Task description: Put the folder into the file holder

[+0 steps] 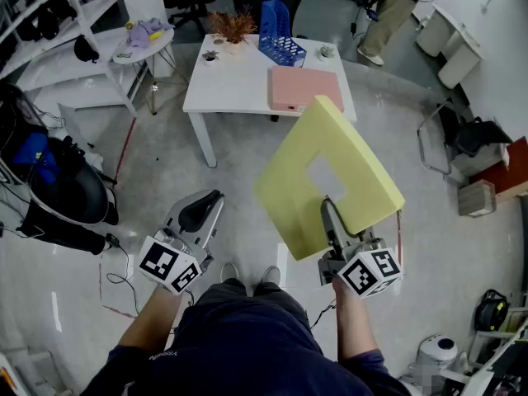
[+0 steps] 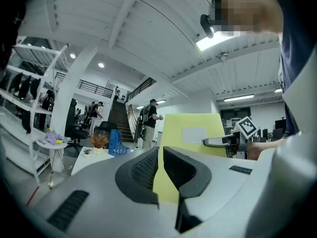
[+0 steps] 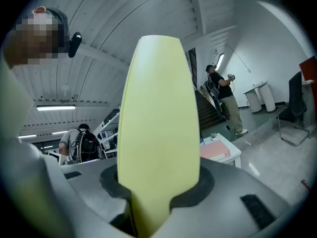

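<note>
My right gripper (image 1: 328, 211) is shut on the lower edge of a thick yellow folder (image 1: 328, 176), which it holds up tilted over the floor. In the right gripper view the folder (image 3: 159, 118) stands edge-on, clamped between the jaws of that gripper (image 3: 157, 195). The left gripper (image 1: 208, 201) is lower left, shut and empty; in its own view the left gripper (image 2: 159, 155) sees the folder (image 2: 193, 133) beyond. A blue file holder (image 1: 280, 33) stands at the back of the white table (image 1: 231, 85), beside a pink folder (image 1: 305, 87) lying flat.
On the table are a dried plant (image 1: 233, 25) and small pots. A round side table (image 1: 142, 44) and shelves stand at the left, black bags (image 1: 66, 192) on the floor. A person (image 1: 392, 11) stands beyond the table; a chair (image 1: 462, 134) is right.
</note>
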The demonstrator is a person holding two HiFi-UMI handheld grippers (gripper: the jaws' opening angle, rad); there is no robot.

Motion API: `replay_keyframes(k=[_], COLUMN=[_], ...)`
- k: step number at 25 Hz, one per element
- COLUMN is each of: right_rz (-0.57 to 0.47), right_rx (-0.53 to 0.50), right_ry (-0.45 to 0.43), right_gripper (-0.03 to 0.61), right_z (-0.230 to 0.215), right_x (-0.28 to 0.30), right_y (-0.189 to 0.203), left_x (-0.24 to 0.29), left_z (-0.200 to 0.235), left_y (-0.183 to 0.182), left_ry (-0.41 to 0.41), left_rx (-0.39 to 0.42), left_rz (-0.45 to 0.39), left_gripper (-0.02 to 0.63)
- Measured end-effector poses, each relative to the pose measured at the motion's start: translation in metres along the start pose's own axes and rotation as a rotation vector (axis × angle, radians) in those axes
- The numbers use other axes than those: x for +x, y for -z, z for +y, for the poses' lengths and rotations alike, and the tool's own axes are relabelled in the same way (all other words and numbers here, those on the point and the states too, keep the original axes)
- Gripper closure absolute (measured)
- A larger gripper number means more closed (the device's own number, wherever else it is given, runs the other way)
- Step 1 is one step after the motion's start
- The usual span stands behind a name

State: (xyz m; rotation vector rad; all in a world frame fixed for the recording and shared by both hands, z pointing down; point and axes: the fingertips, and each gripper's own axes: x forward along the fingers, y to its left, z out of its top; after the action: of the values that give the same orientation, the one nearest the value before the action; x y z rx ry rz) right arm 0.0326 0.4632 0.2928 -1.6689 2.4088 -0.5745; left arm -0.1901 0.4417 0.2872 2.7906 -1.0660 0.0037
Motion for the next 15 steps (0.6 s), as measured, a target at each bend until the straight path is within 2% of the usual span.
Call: replay_keyframes(k=[15], right_rz=[0.011], right_rx=[-0.013], right_ry=[-0.004], right_gripper=[0.407], right_z=[-0.028], right_x=[0.002], right_y=[-0.004], left_x=[0.019], left_z=[-0.011], left_y=[0.006], left_ry=[-0.03], left_rx=[-0.005], left_rz=[0.018], left_gripper=[0.558])
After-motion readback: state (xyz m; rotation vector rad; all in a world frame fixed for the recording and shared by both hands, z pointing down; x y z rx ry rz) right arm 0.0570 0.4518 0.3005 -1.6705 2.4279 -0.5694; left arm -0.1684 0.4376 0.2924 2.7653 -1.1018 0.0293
